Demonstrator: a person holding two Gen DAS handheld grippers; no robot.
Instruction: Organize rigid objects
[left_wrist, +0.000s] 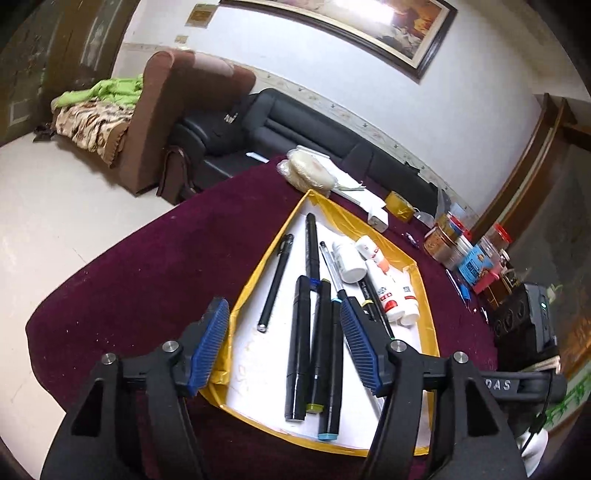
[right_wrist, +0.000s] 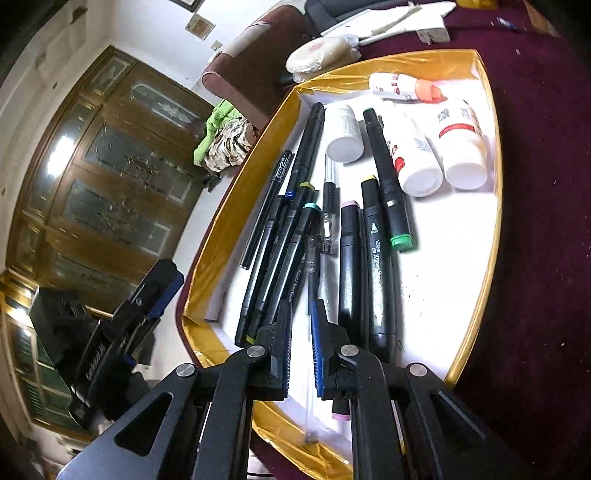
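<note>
Black cylindrical plastic markers (left_wrist: 314, 347) with coloured end caps lie side by side in the gold-rimmed white tray (left_wrist: 424, 295) on the maroon cloth-covered counter (left_wrist: 129, 288). The left hand-held gripper (left_wrist: 282, 326) hangs tilted above them, jaws spread and empty. The right hand-held gripper (right_wrist: 301, 325) points down at the tray, jaws nearly pressed together, pinching nothing.

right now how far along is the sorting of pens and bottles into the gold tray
Mostly done, by the look of it. The gold-rimmed tray already holds a row of black markers, pens and white bottles. In hand: nothing visible. The left gripper stands open over the markers, the right gripper is nearly shut with nothing seen between its jaws. Left: the markers lie crossed, and jars remain on the maroon cloth.
</note>
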